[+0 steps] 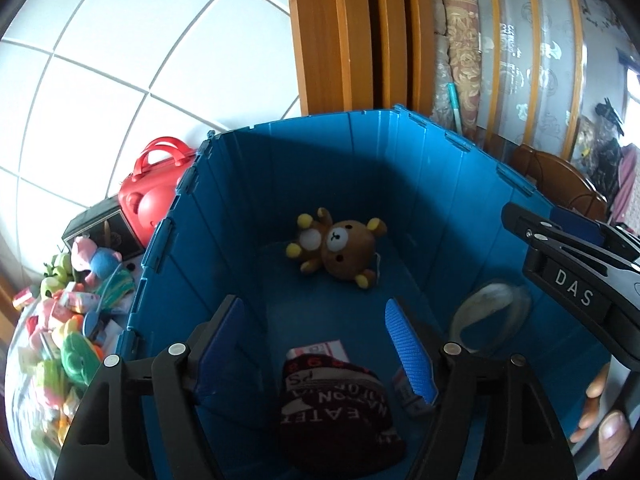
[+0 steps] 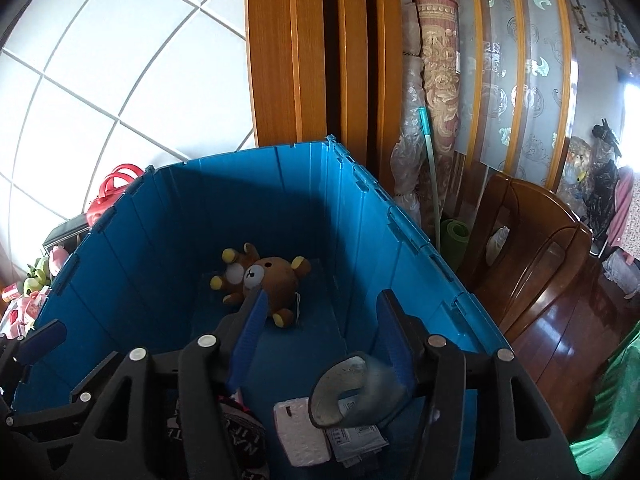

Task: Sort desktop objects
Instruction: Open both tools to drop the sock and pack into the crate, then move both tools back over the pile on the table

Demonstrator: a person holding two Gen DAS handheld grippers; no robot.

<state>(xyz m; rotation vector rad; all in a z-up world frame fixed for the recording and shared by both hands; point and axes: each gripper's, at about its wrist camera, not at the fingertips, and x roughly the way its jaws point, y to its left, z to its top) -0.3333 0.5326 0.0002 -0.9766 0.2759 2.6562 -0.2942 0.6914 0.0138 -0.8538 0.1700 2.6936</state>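
Note:
A blue plastic crate (image 1: 208, 216) (image 2: 360, 216) stands open below both grippers. Inside lie a brown teddy bear (image 1: 340, 246) (image 2: 268, 278), a dark printed cloth (image 1: 336, 404), a grey curved roll (image 1: 488, 312) (image 2: 348, 388) and a white pack (image 2: 300, 432). My left gripper (image 1: 316, 344) is open and empty above the cloth. My right gripper (image 2: 320, 340) is open and empty above the grey roll; it also shows at the right of the left wrist view (image 1: 576, 280).
A heap of small colourful toys (image 1: 68, 320) lies left of the crate, with a red case (image 1: 154, 188) and a dark box (image 1: 100, 228) behind. A wooden chair (image 2: 540, 264), rolled mats (image 2: 436, 112) and a wooden door frame (image 2: 312, 52) stand to the right and behind.

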